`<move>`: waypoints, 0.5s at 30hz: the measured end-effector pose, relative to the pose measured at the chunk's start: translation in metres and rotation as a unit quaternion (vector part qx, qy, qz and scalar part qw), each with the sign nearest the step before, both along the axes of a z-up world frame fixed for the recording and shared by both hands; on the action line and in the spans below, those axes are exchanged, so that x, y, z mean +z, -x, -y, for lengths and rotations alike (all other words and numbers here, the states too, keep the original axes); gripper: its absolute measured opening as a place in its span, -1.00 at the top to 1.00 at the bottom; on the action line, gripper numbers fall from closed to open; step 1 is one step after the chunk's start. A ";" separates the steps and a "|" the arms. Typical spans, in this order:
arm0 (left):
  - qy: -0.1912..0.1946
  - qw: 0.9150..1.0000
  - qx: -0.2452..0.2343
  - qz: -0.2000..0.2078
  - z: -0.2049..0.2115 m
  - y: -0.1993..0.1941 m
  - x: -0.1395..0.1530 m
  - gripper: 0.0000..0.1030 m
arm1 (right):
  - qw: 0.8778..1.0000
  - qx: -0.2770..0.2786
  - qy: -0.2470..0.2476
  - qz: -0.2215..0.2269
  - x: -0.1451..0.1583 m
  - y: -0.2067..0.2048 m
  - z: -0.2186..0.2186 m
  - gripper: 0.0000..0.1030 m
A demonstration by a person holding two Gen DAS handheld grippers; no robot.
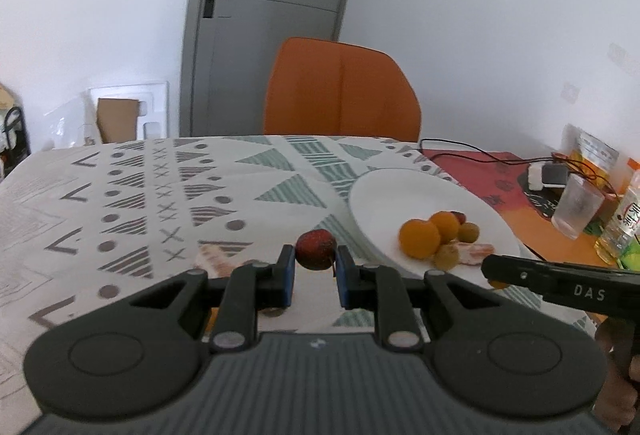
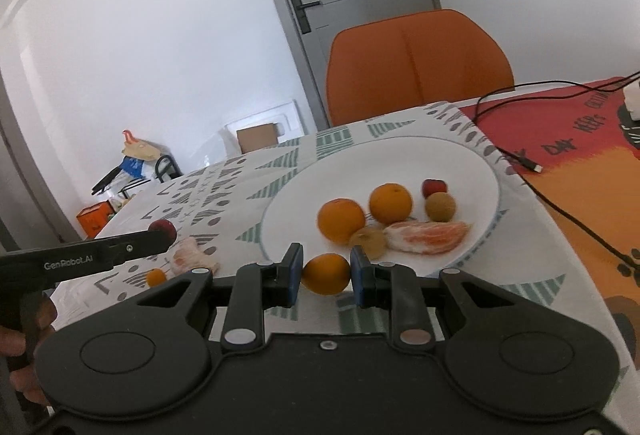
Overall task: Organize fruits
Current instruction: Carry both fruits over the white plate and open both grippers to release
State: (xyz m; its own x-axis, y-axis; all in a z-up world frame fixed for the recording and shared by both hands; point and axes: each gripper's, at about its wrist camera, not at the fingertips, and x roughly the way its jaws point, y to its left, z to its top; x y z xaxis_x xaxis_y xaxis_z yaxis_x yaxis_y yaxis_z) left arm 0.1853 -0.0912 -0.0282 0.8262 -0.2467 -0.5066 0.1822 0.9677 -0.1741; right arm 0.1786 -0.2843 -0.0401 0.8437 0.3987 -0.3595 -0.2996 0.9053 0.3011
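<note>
My left gripper (image 1: 316,261) is shut on a small dark red fruit (image 1: 315,249) and holds it above the patterned tablecloth, left of the white plate (image 1: 384,195). My right gripper (image 2: 326,269) is shut on a small orange (image 2: 326,273) just over the plate's near rim (image 2: 280,195). On the plate lie two oranges (image 2: 341,221), two brownish round fruits (image 2: 440,207), a red fruit (image 2: 434,187) and peeled citrus segments (image 2: 426,237). A peeled citrus piece (image 2: 188,255) and a tiny orange (image 2: 156,277) lie on the cloth left of the plate.
An orange chair (image 1: 340,91) stands behind the table. On the right lie a red-orange mat (image 2: 580,139), black cables (image 2: 560,195), a glass (image 1: 576,207), a bottle (image 1: 624,223) and a charger (image 1: 548,175). A grey door (image 1: 272,15) is behind.
</note>
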 end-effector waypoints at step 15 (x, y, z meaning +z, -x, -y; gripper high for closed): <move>-0.013 0.999 -0.053 -0.001 0.055 -0.031 -0.003 0.62 | 0.999 -0.028 -0.016 -0.003 -0.008 -0.020 0.028 0.54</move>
State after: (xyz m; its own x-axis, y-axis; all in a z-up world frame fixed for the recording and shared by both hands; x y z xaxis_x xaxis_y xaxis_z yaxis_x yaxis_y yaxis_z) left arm 0.2163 -0.1463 -0.0309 0.7953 -0.3189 -0.5155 0.2834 0.9474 -0.1489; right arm 0.1984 -0.3120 -0.0486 0.8627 0.3627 -0.3525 -0.2471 0.9104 0.3318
